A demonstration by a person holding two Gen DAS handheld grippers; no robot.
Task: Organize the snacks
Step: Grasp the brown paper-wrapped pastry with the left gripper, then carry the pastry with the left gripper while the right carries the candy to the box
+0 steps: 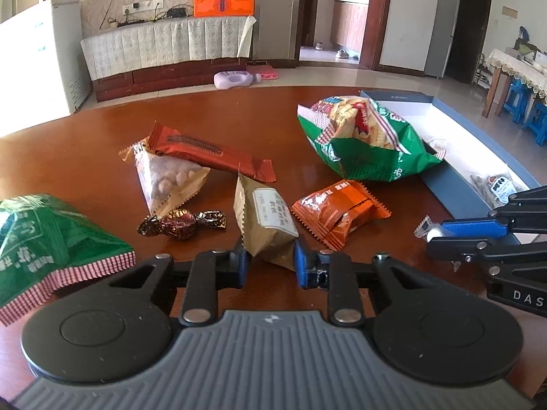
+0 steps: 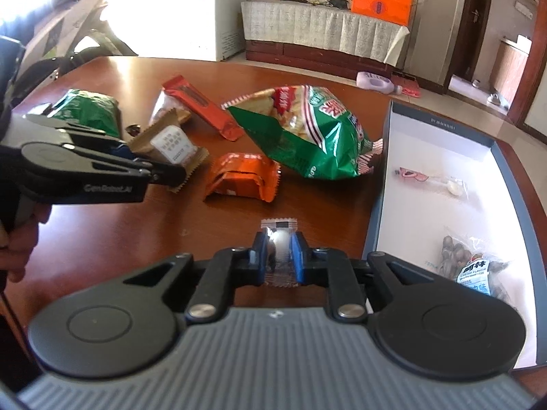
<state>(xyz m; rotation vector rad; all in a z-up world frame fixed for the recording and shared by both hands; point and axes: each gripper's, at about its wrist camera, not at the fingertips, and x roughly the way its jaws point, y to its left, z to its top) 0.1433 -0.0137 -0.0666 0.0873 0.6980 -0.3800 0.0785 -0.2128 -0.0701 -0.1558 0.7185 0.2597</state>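
The small clear-wrapped candy (image 2: 281,239) sits clamped between the blue pads of the right gripper (image 2: 279,256), its crimped end poking out past the fingertips, low over the table (image 2: 136,225) and just left of the box's near wall. The left gripper (image 1: 270,263) is narrowed around the tan paper packet (image 1: 265,220), whose lower corner lies between its pads; the right wrist view shows the packet gripped at the jaw tips, so it reads as held (though how firmly cannot be told). Just beyond that packet, to the right of the left gripper's fingers, lies the orange wafer pack (image 1: 338,210), and to the left a dark foil-wrapped sweet (image 1: 181,223). Further ahead on the left rest a clear triangular nut pouch (image 1: 167,179) and a long red-brown bar (image 1: 212,152) lying across its top end. A green bag (image 1: 44,239) lies close on the left gripper's left side, and a large green chip bag (image 1: 362,140) sits ahead to its right, resting against the box edge. The blue-walled box (image 2: 379,184), on the right gripper's right, holds only a bag of nuts (image 2: 478,266) near at hand and a small pink-and-clear candy (image 2: 430,179) further in. Judging by that, sorting is at an early stage: two items are boxed, two are in the grippers, and six snacks remain on the table.
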